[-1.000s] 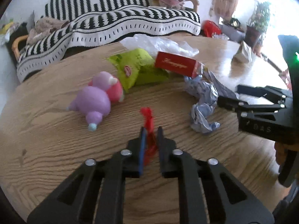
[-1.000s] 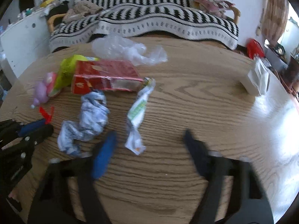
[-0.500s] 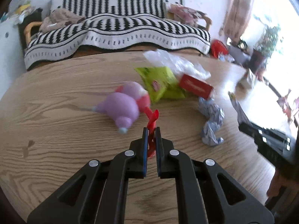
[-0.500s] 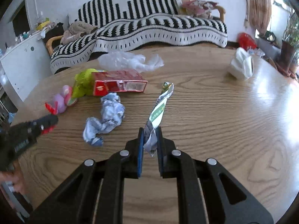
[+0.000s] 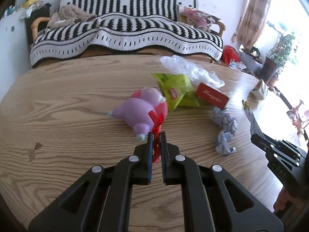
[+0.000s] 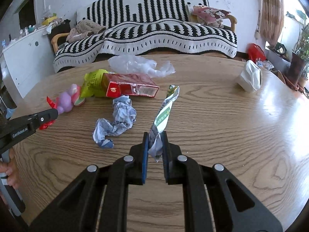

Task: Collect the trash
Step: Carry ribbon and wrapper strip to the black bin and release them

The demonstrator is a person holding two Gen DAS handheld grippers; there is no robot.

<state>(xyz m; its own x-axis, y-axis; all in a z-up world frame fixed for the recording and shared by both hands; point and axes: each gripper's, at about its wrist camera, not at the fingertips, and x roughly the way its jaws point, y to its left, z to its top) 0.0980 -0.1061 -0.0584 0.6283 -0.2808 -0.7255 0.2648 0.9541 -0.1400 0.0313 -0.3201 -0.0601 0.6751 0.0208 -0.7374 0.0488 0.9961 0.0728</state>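
While both grippers are held low over the wooden table (image 6: 231, 135), two pieces of trash are pinched at once. Nearest in the left wrist view, the left gripper (image 5: 156, 135) is clamped tight on a red scrap (image 5: 156, 129), which is seen standing up between the blue pads. In the right wrist view, the right gripper (image 6: 155, 135) is closed on a long silver-and-green wrapper (image 6: 164, 114), gripped at its near end with the far end sticking up and away, clear of the tabletop.

Just left of that wrapper, a crumpled ball of paper (image 6: 117, 119) is left lying on the wood. Further left, a purple and pink plush toy (image 6: 68, 100) is seen just beyond the left gripper's tips. Behind the paper, a red carton (image 6: 131, 85) is lying on its side, touching a lime-green packet (image 6: 92, 83) on its left. Beyond those, a clear plastic bag (image 6: 139, 65) is spread near the far edge. Well apart, at the far right of the table, a white tissue pack (image 6: 250, 76) is standing alone. Past the table, a black-and-white striped throw (image 6: 154, 36) is draped over a sofa.
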